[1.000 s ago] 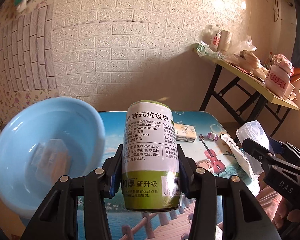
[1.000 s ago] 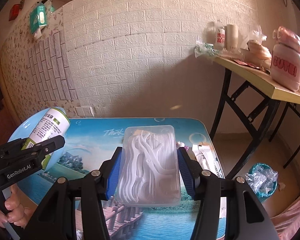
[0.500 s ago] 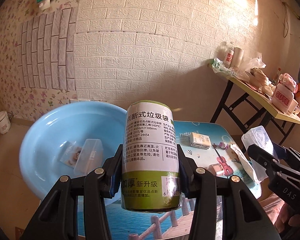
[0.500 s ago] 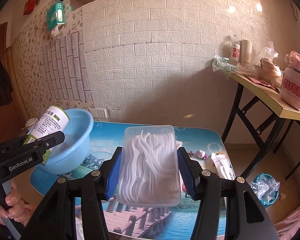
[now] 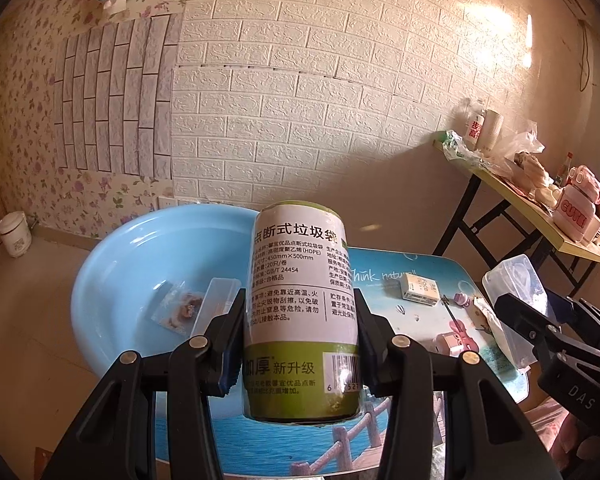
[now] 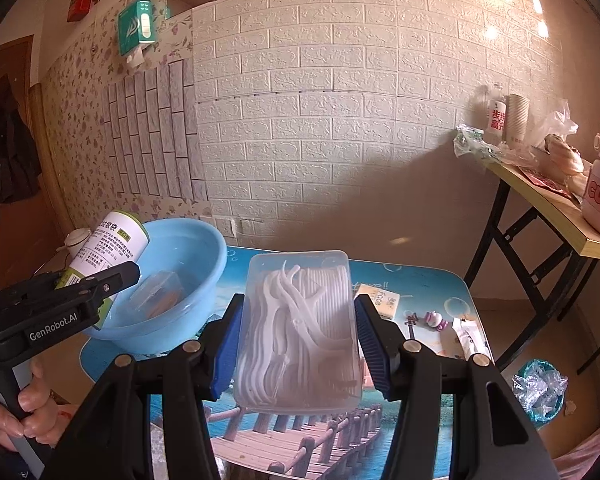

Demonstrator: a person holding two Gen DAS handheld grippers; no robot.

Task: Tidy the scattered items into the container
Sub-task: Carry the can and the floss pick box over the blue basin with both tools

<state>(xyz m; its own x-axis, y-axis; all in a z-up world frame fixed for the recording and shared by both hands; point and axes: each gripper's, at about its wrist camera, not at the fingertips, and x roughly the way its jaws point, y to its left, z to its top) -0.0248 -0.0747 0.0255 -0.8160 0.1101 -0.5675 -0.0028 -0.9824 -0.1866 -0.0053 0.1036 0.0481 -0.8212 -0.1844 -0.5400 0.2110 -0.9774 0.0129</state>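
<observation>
Blue basin (image 5: 112, 276) sits ahead-left of the left gripper (image 5: 300, 336), which clamps a roll of rubbish bags (image 5: 302, 300) upright. The right gripper (image 6: 296, 344) pinches a clear box of floss picks (image 6: 300, 328). Released short of the rim, either could bounce onto the table (image 6: 420, 280).
</observation>
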